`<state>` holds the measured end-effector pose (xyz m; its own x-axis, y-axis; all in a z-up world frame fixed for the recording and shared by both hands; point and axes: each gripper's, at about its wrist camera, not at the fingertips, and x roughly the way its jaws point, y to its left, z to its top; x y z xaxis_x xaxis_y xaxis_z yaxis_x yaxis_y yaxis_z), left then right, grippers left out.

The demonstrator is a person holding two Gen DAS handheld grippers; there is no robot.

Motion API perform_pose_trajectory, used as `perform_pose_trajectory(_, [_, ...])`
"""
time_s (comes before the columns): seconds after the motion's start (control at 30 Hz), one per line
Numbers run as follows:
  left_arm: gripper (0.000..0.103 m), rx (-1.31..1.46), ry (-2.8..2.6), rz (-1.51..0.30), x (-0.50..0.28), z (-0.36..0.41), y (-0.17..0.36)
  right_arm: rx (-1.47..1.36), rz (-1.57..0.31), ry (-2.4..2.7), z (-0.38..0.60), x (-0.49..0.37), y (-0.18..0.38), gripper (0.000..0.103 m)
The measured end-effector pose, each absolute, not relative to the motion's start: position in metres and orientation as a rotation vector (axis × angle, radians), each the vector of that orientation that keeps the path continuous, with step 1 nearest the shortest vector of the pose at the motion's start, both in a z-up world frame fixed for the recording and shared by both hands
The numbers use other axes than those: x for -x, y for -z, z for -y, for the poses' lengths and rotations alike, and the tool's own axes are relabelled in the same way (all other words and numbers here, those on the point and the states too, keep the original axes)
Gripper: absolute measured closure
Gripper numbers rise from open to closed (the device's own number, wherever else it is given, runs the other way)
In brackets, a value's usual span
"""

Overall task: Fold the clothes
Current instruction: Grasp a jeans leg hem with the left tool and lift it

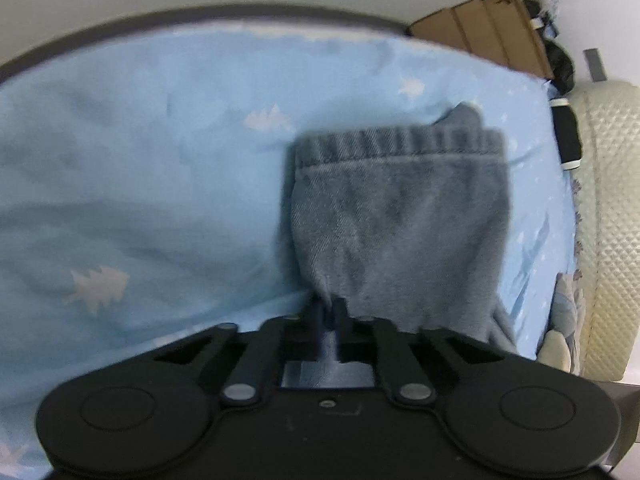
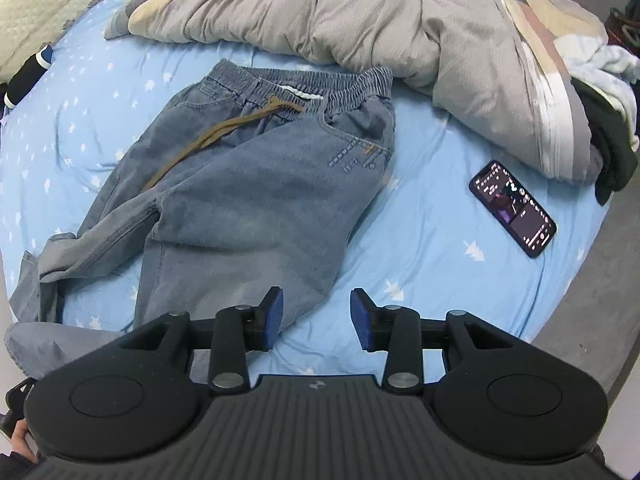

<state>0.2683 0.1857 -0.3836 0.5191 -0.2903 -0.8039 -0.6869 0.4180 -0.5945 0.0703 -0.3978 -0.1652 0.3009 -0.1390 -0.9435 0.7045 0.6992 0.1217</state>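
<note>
Left hand-held gripper point(image 1: 330, 310) (jaws pinched) on jeans cuff point(image 1: 396, 200)

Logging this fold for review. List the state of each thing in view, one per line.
left gripper: shut on the trouser leg cuff
right gripper: open, holding nothing
jeans: spread on the sheet, not yet folded
drawstring: loose
phone: screen lit
duvet: bunched up
</note>
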Motion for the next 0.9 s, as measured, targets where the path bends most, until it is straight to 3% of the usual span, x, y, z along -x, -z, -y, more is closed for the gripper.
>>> perform_pose_trajectory(0.4, [0.103,1.109,-0.283,-0.85,-0.161,-0.241,0.264,-0.548,-1.134,0.488,0.38,-0.113,0.176,0.063])
perform_pose_trajectory(0.67, [0.103,1.164,-0.559,-0.962,-0.055,-0.263,0.283,-0.522,-1.192,0.466,0.381,-0.112,0.2,0.063])
perform_pose_trajectory(0.9, [0.103,1.19,-0.719,-0.96,-0.032,-0.253,0.269,-0.582,-1.168,0.489,0.425,-0.102,0.215,0.062])
